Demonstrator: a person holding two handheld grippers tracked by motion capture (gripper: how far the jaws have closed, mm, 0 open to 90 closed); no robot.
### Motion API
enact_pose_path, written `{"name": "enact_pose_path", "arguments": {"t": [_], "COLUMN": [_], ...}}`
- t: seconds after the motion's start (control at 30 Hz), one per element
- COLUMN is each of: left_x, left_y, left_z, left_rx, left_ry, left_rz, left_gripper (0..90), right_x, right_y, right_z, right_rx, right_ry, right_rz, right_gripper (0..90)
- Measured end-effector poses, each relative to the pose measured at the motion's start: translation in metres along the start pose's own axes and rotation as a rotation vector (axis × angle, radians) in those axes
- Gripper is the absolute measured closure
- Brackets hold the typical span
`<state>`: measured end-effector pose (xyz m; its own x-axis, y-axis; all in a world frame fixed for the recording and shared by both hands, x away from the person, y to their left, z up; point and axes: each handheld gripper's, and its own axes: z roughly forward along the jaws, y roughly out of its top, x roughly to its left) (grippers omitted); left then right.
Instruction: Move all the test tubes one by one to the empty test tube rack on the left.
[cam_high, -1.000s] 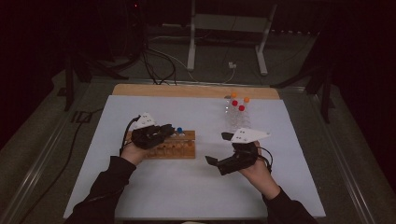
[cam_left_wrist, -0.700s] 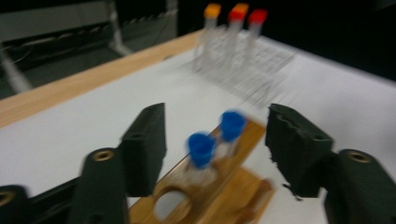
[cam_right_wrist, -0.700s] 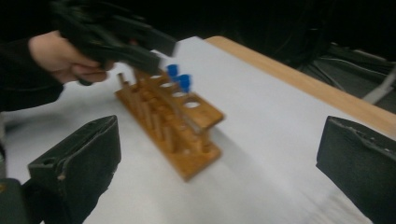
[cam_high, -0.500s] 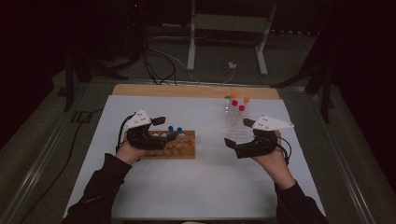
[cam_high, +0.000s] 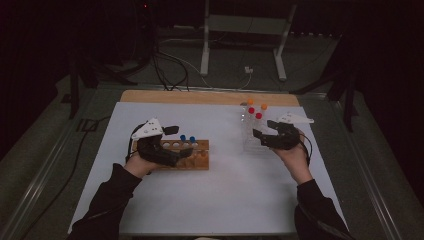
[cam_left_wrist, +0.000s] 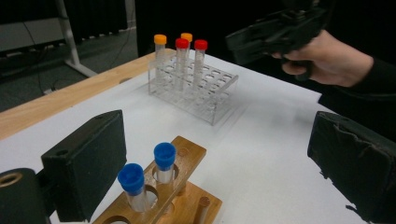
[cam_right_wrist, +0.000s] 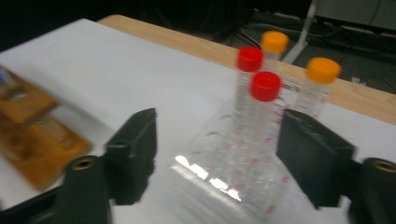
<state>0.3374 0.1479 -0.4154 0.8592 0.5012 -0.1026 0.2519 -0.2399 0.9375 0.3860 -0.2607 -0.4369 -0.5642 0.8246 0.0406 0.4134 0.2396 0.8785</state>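
Jaws of both grippers stand apart, left just opening above wooden rack (cam_high: 185, 154), right just closing toward clear rack (cam_right_wrist: 233, 172).

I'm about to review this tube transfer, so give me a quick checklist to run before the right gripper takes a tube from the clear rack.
1. Right gripper free: ok. Its jaws have just been closing, yet nothing sits between them.
2. Right gripper lined up with the clear rack: ok, the red tubes stand just ahead between the jaws.
3. Tubes upright in the clear rack: ok, two red and two orange tubes.
4. Left gripper released: ok. Its jaws have just been opening and touch nothing.
5. Blue tubes seated in the wooden rack: ok, both upright.
6. Free holes in the wooden rack: ok, several open.
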Motion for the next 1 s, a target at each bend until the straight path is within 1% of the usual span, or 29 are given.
{"name": "enact_pose_path", "arguments": {"t": [0.07,0.1,0.13,0.17,0.2,0.23,0.3,0.43,0.57,0.63,0.73,0.8,0.9,1.0], "left_x": [0.0,0.0,0.0,0.0,0.0,0.0,0.0,0.0,0.0,0.0,0.0,0.0,-0.001,-0.001], "left_y": [0.0,0.0,-0.001,-0.001,-0.001,-0.001,-0.001,-0.001,-0.002,-0.002,-0.002,-0.002,-0.002,-0.002], "left_z": [0.0,0.001,0.001,0.001,0.002,0.002,0.002,0.003,0.003,0.003,0.004,0.004,0.005,0.004], "left_rx": [0.003,0.004,0.008,0.011,0.01,0.011,0.017,0.02,0.026,0.027,0.031,0.03,0.034,0.033], "left_ry": [0.006,0.002,0.003,0.004,0.001,-0.001,0.003,0.004,0.0,0.006,0.005,0.01,0.005,0.002], "left_rz": [-0.002,-0.004,-0.003,-0.002,-0.006,-0.01,-0.002,-0.006,-0.005,-0.005,-0.003,-0.004,-0.004,-0.005], "left_gripper": [5.5,5.5,5.5,5.5,5.5,5.5,5.5,5.5,5.5,5.5,5.5,5.5,5.5,5.5], "right_x": [-0.008,-0.011,-0.015,-0.018,-0.021,-0.023,-0.027,-0.03,-0.029,-0.029,-0.027,-0.026,-0.026,-0.025], "right_y": [0.0,0.0,-0.001,-0.001,-0.002,-0.002,-0.003,-0.005,-0.007,-0.007,-0.006,-0.005,-0.001,0.007], "right_z": [0.007,0.011,0.015,0.018,0.022,0.026,0.033,0.044,0.05,0.051,0.051,0.049,0.042,0.031], "right_rx": [0.009,0.015,0.024,0.033,0.039,0.045,0.055,0.071,0.093,0.092,0.079,0.058,0.029,-0.01], "right_ry": [-0.016,-0.026,-0.027,-0.029,-0.047,-0.051,-0.057,-0.058,-0.062,-0.061,-0.062,-0.067,-0.074,-0.076], "right_rz": [-0.011,-0.008,0.002,-0.003,-0.008,-0.002,0.007,0.02,0.014,0.016,0.014,0.009,0.006,0.004], "right_gripper": [38.9,40.6,45.8,50.1,51.5,53.4,57.5,63.4,69.9,73.8,74.5,74.8,74.9,74.9]}}
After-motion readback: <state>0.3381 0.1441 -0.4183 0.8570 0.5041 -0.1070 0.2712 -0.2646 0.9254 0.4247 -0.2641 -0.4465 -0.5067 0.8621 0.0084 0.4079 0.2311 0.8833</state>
